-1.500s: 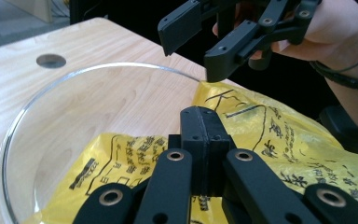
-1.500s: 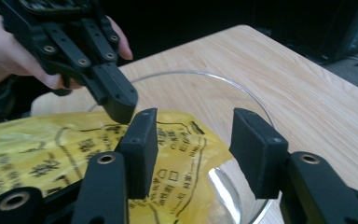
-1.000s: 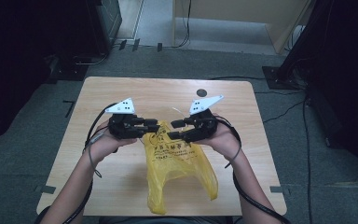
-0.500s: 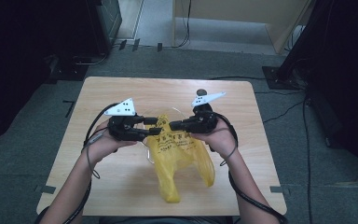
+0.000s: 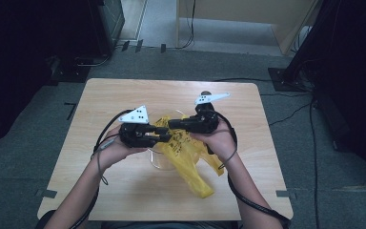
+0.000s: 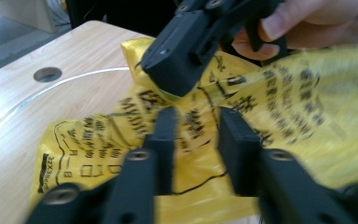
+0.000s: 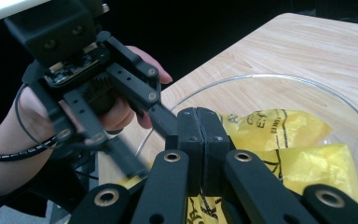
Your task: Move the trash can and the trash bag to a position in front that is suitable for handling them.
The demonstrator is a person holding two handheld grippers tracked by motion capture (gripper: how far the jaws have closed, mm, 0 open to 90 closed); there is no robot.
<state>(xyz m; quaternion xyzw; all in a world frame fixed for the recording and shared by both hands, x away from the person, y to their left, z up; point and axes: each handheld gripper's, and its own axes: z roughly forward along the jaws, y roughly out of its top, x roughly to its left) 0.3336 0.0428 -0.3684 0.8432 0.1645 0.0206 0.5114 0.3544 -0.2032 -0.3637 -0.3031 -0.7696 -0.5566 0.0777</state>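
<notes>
Grey carpet surrounds a light wooden bench (image 5: 124,95) with a small round hole near its far right edge. At the bench's middle, the left hand-held gripper (image 5: 164,138) points right, its jaws parted with printed yellow film lying between them in the left gripper view; whether they press the film cannot be told. The right hand-held gripper (image 5: 175,124) points left from the right side, just beyond the left one, and in its own view its two jaws are pressed flat together; if they pinch any film, it is hidden. Both tips meet at the top of a yellow plastic bag (image 5: 190,160) printed with black characters (the print is too blurred to read). The bag hangs from the tips and trails toward the near right, its lower end lying on the bench. Beneath it sits a clear glass bowl (image 7: 307,88), with part of the bag resting inside the bowl. Dark equipment stands to the far left and right.
</notes>
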